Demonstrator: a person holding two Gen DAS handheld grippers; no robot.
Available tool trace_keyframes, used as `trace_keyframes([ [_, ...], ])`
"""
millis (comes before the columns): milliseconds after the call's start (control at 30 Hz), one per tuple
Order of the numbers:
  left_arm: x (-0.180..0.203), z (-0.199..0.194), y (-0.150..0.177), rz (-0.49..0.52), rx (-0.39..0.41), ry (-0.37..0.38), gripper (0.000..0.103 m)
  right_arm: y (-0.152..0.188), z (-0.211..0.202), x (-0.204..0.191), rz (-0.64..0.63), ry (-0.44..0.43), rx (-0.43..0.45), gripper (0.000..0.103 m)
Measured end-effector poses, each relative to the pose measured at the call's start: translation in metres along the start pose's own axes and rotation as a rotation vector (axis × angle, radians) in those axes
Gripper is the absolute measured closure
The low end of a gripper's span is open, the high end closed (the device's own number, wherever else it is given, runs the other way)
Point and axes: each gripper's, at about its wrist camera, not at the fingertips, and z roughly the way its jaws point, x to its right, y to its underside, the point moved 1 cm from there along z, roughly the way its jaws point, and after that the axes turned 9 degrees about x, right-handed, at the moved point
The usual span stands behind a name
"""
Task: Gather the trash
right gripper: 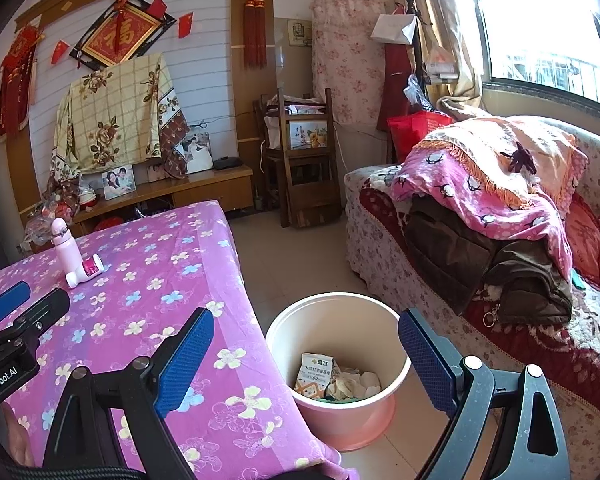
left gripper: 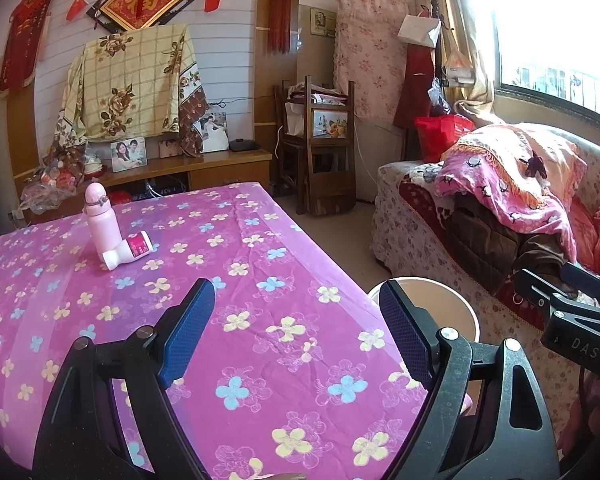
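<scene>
On the bench [right gripper: 148,280] a bottle [right gripper: 63,248] stands upright at the far left, a jar [right gripper: 85,271] lying against it. Right of the bench, on the floor, the bin [right gripper: 336,412] holds a packet [right gripper: 314,372]; the sofa [right gripper: 388,264] lies further right.

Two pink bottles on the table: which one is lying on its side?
The short bottle with the magenta label lies on its side, white cap toward the camera. The taller pale pink flask stands upright right behind it.

Both grippers hang side by side, tilted slightly downward, the left gripper [left gripper: 296,332] and right gripper [right gripper: 306,354] each spread wide and holding nothing.
</scene>
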Motion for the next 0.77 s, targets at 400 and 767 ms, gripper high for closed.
trace_keyframes([
  [400,0.0016,0.0032,0.0041,0.018,0.006,0.008,0.019,0.0028,0.0026,-0.0002,0.002,0.003,-0.013,0.011],
  [767,-0.0044,0.0058,0.0093,0.014,0.005,0.003,0.019,0.0088,0.0084,-0.0078,-0.015,-0.005,-0.038,0.011],
])
